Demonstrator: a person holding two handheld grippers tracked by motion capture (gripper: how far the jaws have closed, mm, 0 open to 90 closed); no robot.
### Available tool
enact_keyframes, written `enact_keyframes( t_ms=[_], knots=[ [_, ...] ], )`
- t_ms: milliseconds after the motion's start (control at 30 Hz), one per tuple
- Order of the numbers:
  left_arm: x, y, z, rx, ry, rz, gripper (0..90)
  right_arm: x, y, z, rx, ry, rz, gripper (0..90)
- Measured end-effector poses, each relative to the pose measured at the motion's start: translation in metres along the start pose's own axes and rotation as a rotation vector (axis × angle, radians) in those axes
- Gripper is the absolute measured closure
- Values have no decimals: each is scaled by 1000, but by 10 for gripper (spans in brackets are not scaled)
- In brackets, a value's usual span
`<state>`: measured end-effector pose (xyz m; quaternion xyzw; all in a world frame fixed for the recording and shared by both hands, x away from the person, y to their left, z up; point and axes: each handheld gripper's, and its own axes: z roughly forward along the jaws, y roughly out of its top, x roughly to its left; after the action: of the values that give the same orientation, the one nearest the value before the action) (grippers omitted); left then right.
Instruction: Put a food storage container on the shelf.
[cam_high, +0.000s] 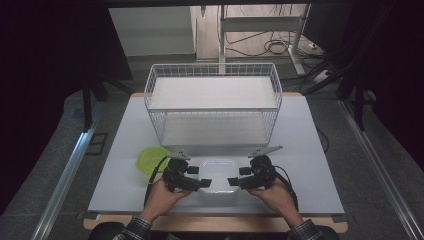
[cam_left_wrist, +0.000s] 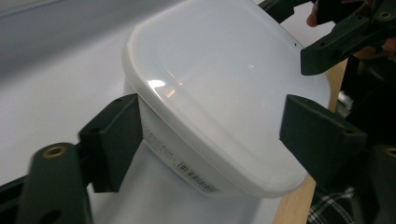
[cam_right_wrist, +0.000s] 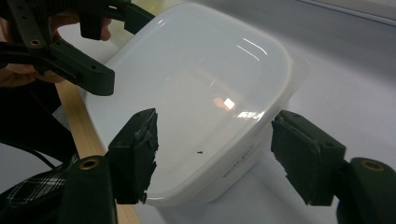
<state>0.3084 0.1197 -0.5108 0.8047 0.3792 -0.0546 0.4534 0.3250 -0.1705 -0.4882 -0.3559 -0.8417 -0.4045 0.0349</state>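
Box (cam_high: 218, 177), white with its lid on, is set at the near edge of the table (cam_high: 310, 150), in front of the basket (cam_high: 214, 102). It is flanked by the left gripper (cam_high: 204, 183) and right gripper (cam_high: 233, 181), jaws apart, nothing clamped. If only the smooth lid rim is squeezed, the box could be tipped or pushed off the edge.

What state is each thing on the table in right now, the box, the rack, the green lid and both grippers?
white plastic container: lid on, resting near the table's front edge, between both grippers.
left gripper: open, jaws straddling the container's left end.
right gripper: open, jaws straddling its right end.
green lid: lying flat, left of the container, untouched.
wire rack: upright; both shelves bare.
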Motion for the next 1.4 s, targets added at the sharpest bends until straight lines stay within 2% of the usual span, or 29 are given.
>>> enact_keyframes(
  t_ms=[133, 233, 300, 333, 500, 567, 700, 767, 800, 933, 1100, 1400],
  knots=[
    [0, -1, -5, 25, -15, -49, 280, 1, 0, -4, 11, 0, 39, 415],
    [-3, -2, -12, 29, -12, -56, 372, 1, -3, -9, 11, 9, 94, 506],
    [-7, -3, -18, 28, 5, -52, 462, 1, -5, -13, 9, 21, 133, 574],
    [-9, -3, -21, 28, 16, -50, 554, 3, -9, -17, -2, 33, 163, 618],
    [-17, -6, -27, 23, 36, -85, 610, 8, -14, -21, -19, 32, 212, 677],
    [-21, -8, -30, 19, 42, -80, 632, 9, -15, -23, -21, 44, 237, 709],
    [-25, -12, -36, -5, 44, -76, 711, 11, -16, -27, -38, 38, 229, 769],
    [-28, -14, -38, -19, 67, -70, 760, 13, -16, -28, -57, 26, 225, 797],
    [-28, -14, -38, -26, 76, -76, 762, 15, -16, -28, -62, 11, 199, 798],
    [-28, -16, -36, -51, 88, -89, 776, 19, -15, -28, -79, -24, 172, 798],
    [-28, -15, -35, -65, 118, -83, 783, 23, -14, -28, -108, -61, 131, 798],
    [-31, -3, -44, -119, 126, -61, 786, 23, -5, -36, -161, -53, 105, 798]
  ],
)
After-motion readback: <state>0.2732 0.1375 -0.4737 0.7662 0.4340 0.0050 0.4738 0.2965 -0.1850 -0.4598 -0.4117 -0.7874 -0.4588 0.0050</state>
